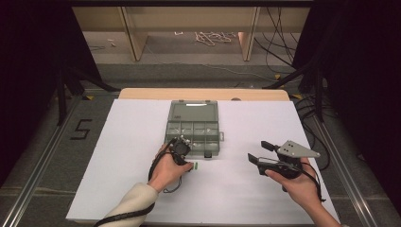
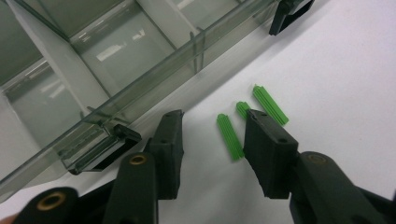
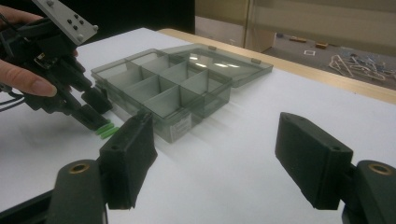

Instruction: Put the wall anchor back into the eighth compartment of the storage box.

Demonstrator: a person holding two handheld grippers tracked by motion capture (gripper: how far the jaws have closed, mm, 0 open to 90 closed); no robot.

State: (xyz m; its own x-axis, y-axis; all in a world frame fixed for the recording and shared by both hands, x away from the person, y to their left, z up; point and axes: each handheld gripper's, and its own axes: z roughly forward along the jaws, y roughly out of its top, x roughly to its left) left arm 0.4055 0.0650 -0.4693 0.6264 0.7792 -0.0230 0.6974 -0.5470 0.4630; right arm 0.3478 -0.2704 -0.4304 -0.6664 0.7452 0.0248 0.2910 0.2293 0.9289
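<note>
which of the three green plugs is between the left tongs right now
The left one of the three green plugs in the left gripper view: it lies in the gap of the left tongs. The middle plug is half hidden behind one jaw; the third lies outside it.

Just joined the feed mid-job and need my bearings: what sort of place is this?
Probably a lab recording station, not a home or workshop. A white-covered table stands between black curtains, loose cables trail over the floor behind it, and a number five is taped on the floor beside it.
</note>
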